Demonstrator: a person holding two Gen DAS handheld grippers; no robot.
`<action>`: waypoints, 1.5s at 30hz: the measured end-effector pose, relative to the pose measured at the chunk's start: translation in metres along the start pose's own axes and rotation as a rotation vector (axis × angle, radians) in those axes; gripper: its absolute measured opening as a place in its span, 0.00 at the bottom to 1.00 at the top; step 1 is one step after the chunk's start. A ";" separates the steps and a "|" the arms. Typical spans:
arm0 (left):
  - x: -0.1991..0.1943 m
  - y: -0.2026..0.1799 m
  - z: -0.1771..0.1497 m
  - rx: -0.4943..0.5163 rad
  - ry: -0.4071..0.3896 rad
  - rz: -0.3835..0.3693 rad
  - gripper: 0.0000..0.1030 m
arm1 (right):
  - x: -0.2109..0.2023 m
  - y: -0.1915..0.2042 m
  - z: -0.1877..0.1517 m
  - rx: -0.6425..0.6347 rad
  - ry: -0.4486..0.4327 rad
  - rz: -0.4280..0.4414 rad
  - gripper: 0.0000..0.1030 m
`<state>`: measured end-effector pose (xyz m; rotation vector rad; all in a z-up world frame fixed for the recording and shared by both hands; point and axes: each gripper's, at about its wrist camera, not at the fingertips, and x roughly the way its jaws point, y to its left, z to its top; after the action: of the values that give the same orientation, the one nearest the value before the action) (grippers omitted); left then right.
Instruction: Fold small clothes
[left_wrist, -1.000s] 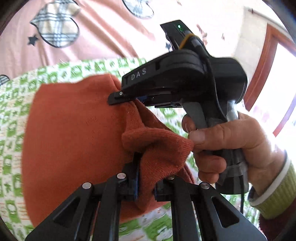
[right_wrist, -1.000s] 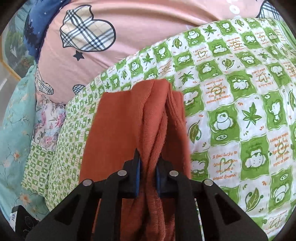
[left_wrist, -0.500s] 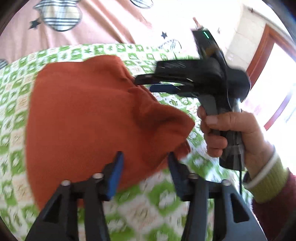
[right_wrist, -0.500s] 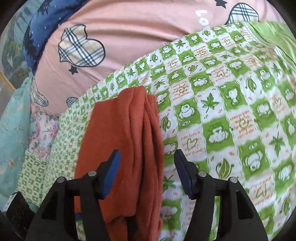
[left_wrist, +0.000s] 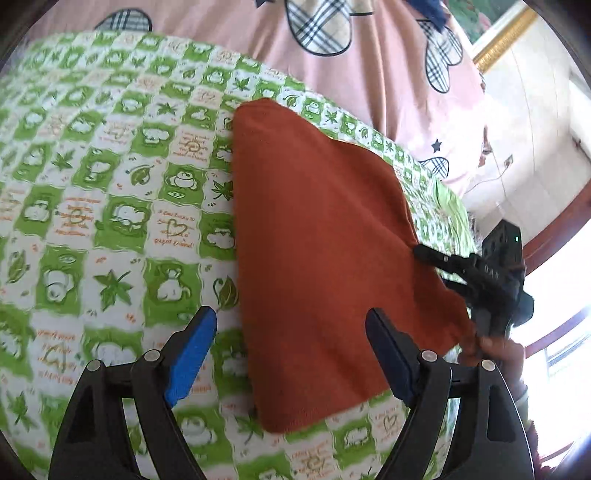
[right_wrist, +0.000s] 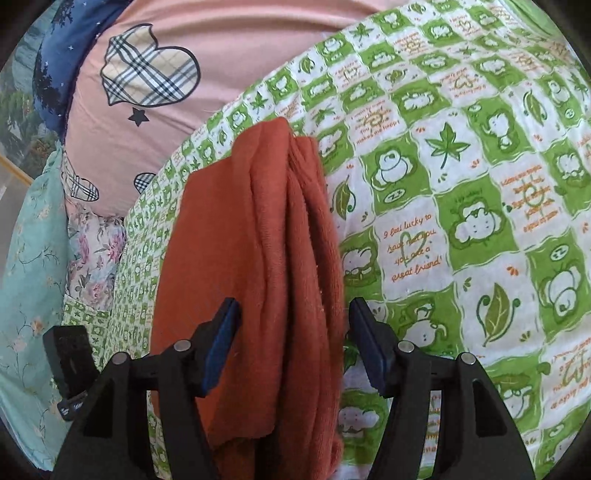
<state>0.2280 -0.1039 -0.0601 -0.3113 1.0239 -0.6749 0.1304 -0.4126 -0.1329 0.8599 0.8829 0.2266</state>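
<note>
Green-checked bedding (left_wrist: 110, 206) carries the orange garment (left_wrist: 317, 258), lying folded near the middle. Both grips are off it: my left gripper (left_wrist: 291, 354) is opening with nothing pinched, my right gripper (right_wrist: 295, 347) gapes around the bunched edge. Next, I judge, flattening that edge.

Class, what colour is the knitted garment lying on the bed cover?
Rust orange, plain, no pattern. The knitted garment shows best in the left wrist view.
</note>
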 end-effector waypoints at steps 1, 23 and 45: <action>0.009 0.004 0.005 -0.014 0.024 -0.017 0.81 | 0.004 -0.002 0.001 0.008 0.013 0.010 0.61; -0.127 0.048 -0.019 -0.021 -0.107 0.004 0.26 | 0.051 0.155 -0.093 -0.110 0.095 0.344 0.23; -0.194 0.132 -0.082 -0.155 -0.204 0.220 0.45 | 0.054 0.193 -0.088 -0.245 0.018 0.094 0.37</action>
<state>0.1395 0.1277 -0.0399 -0.3874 0.9000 -0.3577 0.1295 -0.2095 -0.0513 0.6718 0.8133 0.4164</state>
